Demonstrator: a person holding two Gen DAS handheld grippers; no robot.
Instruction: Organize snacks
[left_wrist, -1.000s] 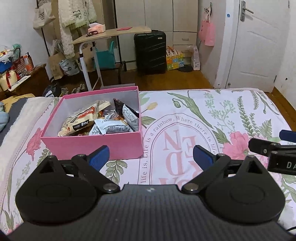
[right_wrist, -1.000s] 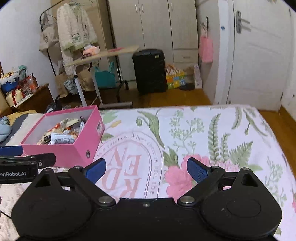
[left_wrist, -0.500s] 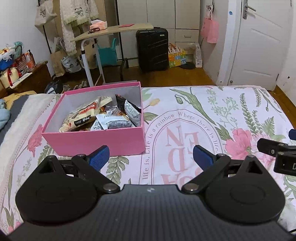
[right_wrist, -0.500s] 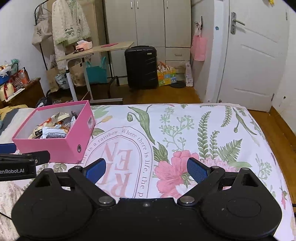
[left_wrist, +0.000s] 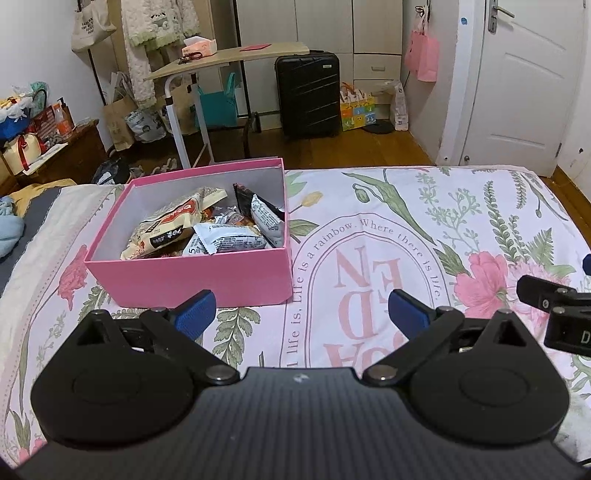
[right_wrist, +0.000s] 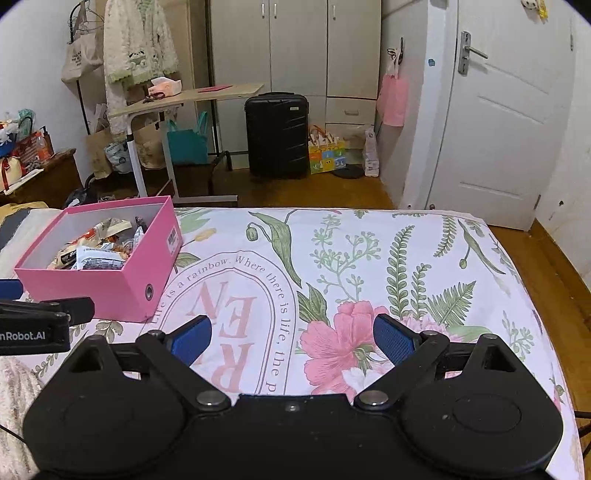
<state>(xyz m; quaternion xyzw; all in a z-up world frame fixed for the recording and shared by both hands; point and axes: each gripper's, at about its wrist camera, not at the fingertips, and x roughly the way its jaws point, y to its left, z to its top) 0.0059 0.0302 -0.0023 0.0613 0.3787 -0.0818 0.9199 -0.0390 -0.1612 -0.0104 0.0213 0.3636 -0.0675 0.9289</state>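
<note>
Pink box (left_wrist: 192, 275) sat on the floral bedspread (left_wrist: 424, 221), toward the left half of the bed, open at the top. Inside lay a heap of snack packets (left_wrist: 207, 229): a cream-and-orange bag (left_wrist: 170, 225) leaning against the left of the pile, a white wrapper (left_wrist: 229, 242) flat along the near wall, another white one (left_wrist: 266, 219) propped against the right wall. From the right wrist view the same box (right_wrist: 122, 280) showed a metal eyelet in its short end.

Left gripper (left_wrist: 301, 308) hovered over the bedspread just short of the box, blue pads well apart, nothing between them. Right gripper (right_wrist: 293, 338) hung beside it over the pink flower print (right_wrist: 340, 343), likewise spread wide and empty. Neither touched the box.

Beyond the foot of the bed: black suitcase (left_wrist: 308, 94) upright against the wardrobe (right_wrist: 295, 44), a rolling side table (left_wrist: 229, 59), white door (left_wrist: 517, 85) closed.
</note>
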